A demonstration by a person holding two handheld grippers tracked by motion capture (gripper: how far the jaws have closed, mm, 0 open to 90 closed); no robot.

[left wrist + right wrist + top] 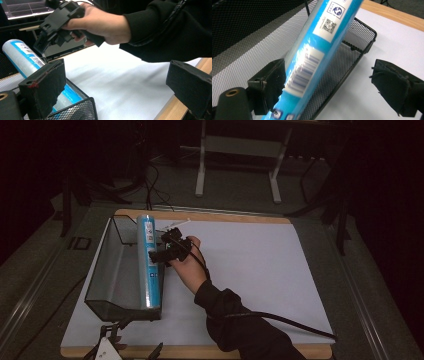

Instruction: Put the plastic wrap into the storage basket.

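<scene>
Jaws on my left gripper (120,92) sit wide apart with nothing between them, parked at the near edge of the surface (250,265). Further in, my right gripper (162,247) is let go too, with the long blue-and-white plastic-wrapped roll (149,262) between its spread pads but not pinched. Roll's lying along the right side of the black wire mesh tray (107,275), so I'd say the drop-off is basically done; just backing away is left.
</scene>
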